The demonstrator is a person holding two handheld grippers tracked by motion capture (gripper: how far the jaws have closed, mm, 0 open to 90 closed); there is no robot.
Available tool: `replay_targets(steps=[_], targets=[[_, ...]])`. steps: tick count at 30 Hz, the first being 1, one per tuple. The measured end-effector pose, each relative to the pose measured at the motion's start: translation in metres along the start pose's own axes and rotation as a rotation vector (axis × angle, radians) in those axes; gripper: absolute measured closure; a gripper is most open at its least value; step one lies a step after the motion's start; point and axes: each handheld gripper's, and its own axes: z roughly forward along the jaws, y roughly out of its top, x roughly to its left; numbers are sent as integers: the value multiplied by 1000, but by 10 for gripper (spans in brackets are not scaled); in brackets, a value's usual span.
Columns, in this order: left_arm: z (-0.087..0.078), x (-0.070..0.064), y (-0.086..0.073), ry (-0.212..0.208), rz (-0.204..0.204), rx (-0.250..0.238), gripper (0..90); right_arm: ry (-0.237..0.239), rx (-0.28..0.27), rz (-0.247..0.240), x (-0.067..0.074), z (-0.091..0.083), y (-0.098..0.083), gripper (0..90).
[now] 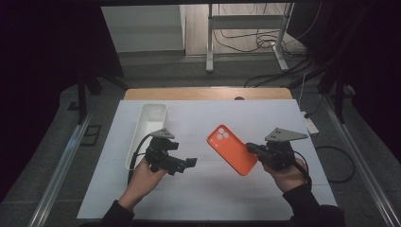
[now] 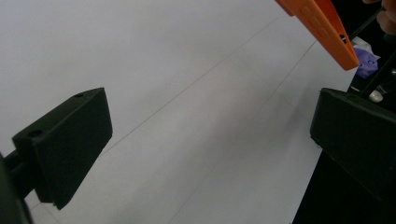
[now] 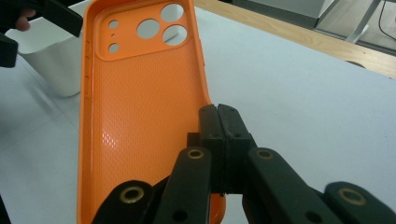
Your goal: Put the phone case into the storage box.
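The right claw (image 3: 218, 140) is clamped on the side wall of the orange phone case (image 3: 144, 116); the left claw (image 2: 205, 144) stands wide and empty above the bench (image 1: 213, 189).

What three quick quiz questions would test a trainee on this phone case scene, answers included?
1. True or false: the right tool is shut on the edge of the orange phone case.
2. Which is nearer the white bin: A, the left tool, or B, the right tool?
3. Fill in: the left tool's jaws stand ____, with nothing between them.

Key: 1 true, the right gripper view shows the jaws pinching the case's side wall. 2 A. 3 open.
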Motion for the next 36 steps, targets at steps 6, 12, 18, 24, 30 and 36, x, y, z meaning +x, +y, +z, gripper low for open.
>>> replay_targets(steps=[6, 12, 18, 24, 30, 36], targets=[[5, -1, 2, -20, -15, 6, 0, 11, 6, -15, 7, 6, 1, 892], [10, 0, 2, -46, -34, 6, 0, 24, 8, -20, 16, 11, 2, 891], [14, -1, 5, -67, -51, 3, 0, 29, 10, -19, 21, 14, 3, 891], [19, -3, 10, -91, -59, 4, 0, 40, 2, -23, 27, 17, 4, 892], [23, -7, 12, -152, -71, -5, 17, 44, -3, -31, 34, 20, 4, 892], [27, -9, 13, -173, -92, -1, 67, 54, -13, -30, 39, 21, 5, 891]])
